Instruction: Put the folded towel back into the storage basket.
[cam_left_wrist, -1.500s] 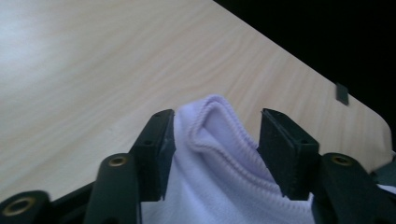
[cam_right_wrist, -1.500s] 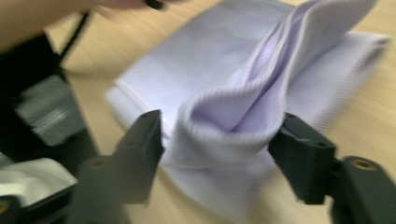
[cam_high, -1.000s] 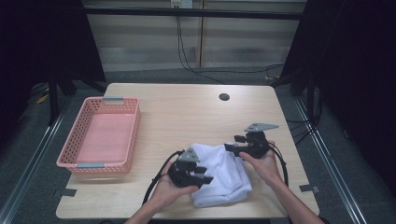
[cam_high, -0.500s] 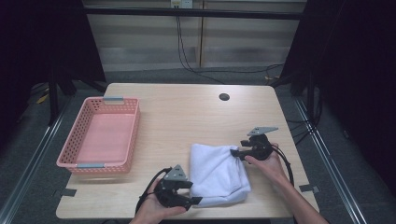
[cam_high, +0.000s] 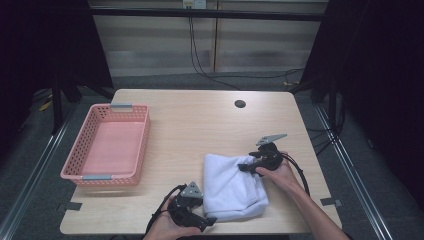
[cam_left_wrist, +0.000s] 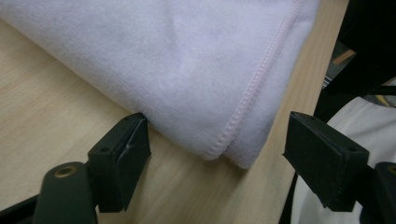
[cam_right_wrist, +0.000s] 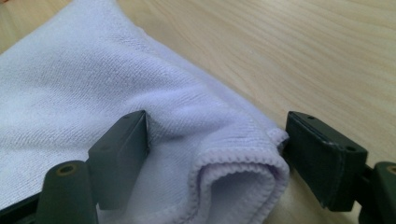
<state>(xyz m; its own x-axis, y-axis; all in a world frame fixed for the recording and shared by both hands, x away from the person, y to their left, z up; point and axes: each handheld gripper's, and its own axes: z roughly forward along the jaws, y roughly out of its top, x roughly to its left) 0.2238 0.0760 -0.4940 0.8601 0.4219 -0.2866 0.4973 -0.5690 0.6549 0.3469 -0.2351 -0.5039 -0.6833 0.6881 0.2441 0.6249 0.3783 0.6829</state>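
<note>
A folded white towel (cam_high: 230, 187) lies on the wooden table (cam_high: 200, 125) near its front edge. My left gripper (cam_high: 209, 220) is at the towel's near left corner, open, its jaws straddling the stitched corner (cam_left_wrist: 224, 144) low over the wood. My right gripper (cam_high: 243, 167) is at the towel's far right corner, open as well, with the rolled hem of the towel (cam_right_wrist: 233, 177) between its jaws. Each gripper is held by a hand that comes in from the bottom of the high view.
A pink plastic basket (cam_high: 111, 145) stands on the left part of the table, with nothing in it. A round cable hole (cam_high: 240, 104) sits near the far edge. The table's front edge is close behind the left gripper.
The left gripper has drawn back from on top of the towel to its near left corner. The towel now lies flatter and more spread. The right gripper has shifted slightly.
</note>
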